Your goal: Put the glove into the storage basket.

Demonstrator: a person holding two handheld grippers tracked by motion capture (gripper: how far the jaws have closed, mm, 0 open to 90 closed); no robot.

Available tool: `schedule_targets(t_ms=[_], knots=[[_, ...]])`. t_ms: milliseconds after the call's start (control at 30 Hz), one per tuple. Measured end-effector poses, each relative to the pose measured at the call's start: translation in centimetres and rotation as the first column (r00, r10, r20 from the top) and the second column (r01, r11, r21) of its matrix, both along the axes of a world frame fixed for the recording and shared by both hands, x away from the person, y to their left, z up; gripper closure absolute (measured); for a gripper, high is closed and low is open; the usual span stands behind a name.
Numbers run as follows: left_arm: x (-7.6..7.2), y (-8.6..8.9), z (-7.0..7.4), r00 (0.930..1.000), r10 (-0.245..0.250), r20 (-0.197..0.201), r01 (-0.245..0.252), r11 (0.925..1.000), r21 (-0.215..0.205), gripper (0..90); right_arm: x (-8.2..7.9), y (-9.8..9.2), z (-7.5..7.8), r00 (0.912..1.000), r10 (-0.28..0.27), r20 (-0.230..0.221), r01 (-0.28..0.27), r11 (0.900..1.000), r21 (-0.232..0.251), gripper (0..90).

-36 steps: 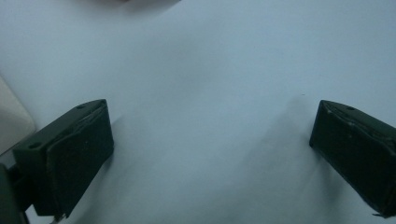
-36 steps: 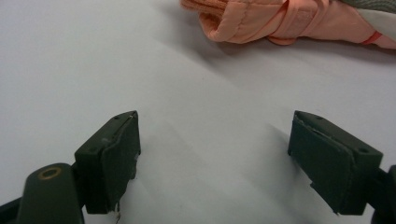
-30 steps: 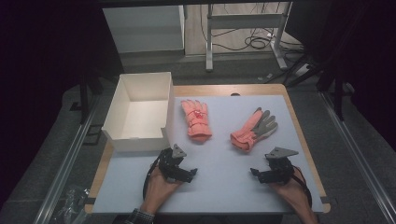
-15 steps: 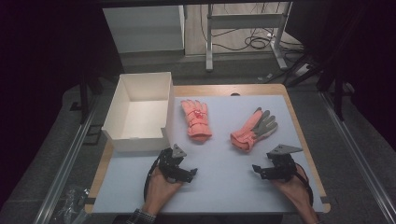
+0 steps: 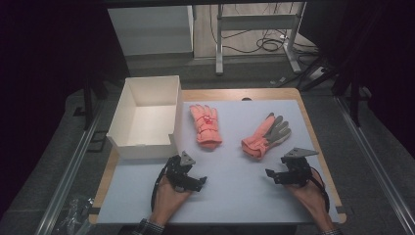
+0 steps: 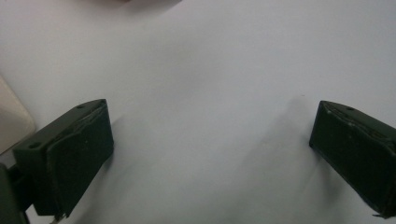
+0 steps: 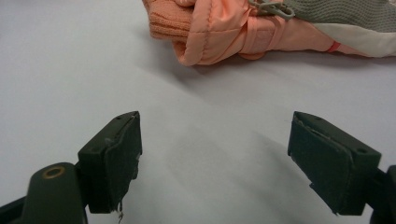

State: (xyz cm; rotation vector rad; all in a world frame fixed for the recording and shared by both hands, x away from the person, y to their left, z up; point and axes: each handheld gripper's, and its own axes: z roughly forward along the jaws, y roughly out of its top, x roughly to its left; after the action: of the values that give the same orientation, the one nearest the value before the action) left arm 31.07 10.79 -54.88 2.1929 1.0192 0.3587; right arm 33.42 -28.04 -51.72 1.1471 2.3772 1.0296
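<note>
Two pink gloves lie on the white table sheet. The left glove lies flat, fingers pointing away. The right glove shows a grey palm and lies at an angle, its cuff toward my right gripper. My left gripper rests low near the table's front, jaws wide open over bare sheet, as the left gripper view confirms. My right gripper sits at the front right, open, a short way in front of the right glove's cuff.
An empty white box stands at the table's left, just beyond my left gripper; its corner edges into the left gripper view. Table edges run close on the right and front. Desk legs and cables sit on the floor beyond the table.
My right gripper has shifted slightly forward and left toward the right glove. The left gripper has barely moved.
</note>
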Motion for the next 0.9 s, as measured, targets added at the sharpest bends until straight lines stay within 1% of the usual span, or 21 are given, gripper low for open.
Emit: schedule_targets(t_ms=[200, 300, 467, 600, 733, 800, 833, 900], knots=[[0.0, 0.0, 0.0, 1.0000, 0.000, 0.001, 0.000, 1.0000, 0.000, 0.0, 0.2, 0.1, 0.3, 0.9999, 0.006, 0.016, -0.006, 1.000, -0.025, 18.1], [0.0, 0.0, 0.0, 1.0000, 0.000, 0.001, 0.000, 1.0000, 0.000, 0.0, 0.3, 0.1, 0.5, 0.9998, 0.007, 0.018, -0.006, 1.000, -0.026, 18.1], [0.0, 0.0, 0.0, 1.0000, 0.001, 0.000, -0.001, 1.0000, 0.000, 0.0, 0.6, 0.2, 1.0, 0.9996, 0.010, 0.028, -0.010, 1.000, -0.016, 18.1], [0.0, 0.0, 0.0, 1.0000, 0.001, 0.001, -0.001, 1.0000, 0.000, 0.0, 1.0, 0.2, 1.4, 0.9995, -0.001, 0.031, 0.001, 1.000, -0.001, 18.1], [0.0, 0.0, 0.0, 1.0000, 0.001, 0.001, -0.001, 1.0000, 0.000, 0.0, 1.7, 0.3, 1.8, 0.9993, -0.022, 0.030, 0.022, 1.000, 0.014, 18.1], [0.0, 0.0, 0.0, 1.0000, 0.001, 0.001, -0.001, 1.0000, 0.000, 0.0, 1.9, 0.3, 1.9, 0.9993, -0.023, 0.029, 0.023, 1.000, 0.014, 18.1], [0.0, 0.0, 0.0, 1.0000, 0.001, 0.000, -0.001, 1.0000, -0.001, 0.0, 2.3, 0.3, 2.1, 0.9988, -0.031, 0.038, 0.030, 0.999, 0.013, 18.1], [0.0, 0.0, 0.0, 1.0000, 0.001, 0.000, -0.001, 1.0000, -0.001, 0.0, 2.7, 0.3, 2.2, 0.9986, -0.034, 0.040, 0.033, 0.999, 0.012, 18.1]])
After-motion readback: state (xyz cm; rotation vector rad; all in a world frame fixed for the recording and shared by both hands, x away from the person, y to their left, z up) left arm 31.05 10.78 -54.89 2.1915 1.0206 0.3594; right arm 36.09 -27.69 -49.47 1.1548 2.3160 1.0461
